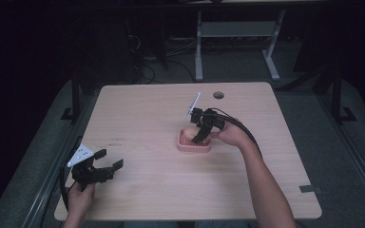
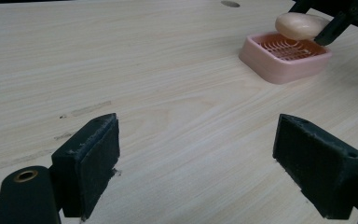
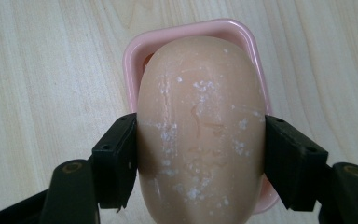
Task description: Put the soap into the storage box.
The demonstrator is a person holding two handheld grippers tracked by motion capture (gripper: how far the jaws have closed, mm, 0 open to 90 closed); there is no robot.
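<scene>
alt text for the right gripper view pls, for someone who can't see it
The right gripper clamps its two black jaws on the sides of a smooth, oval, peach-coloured soap bar flecked with white. Under the bar lies a pink, rounded-square plastic soap dish. The dish rests on a pale wood-grain table.

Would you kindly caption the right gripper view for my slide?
Right gripper clamps a peach soap bar above its pink soap dish.

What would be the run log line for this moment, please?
right tongs: shut on soap | over pink dish | left tongs: open, idle
</scene>
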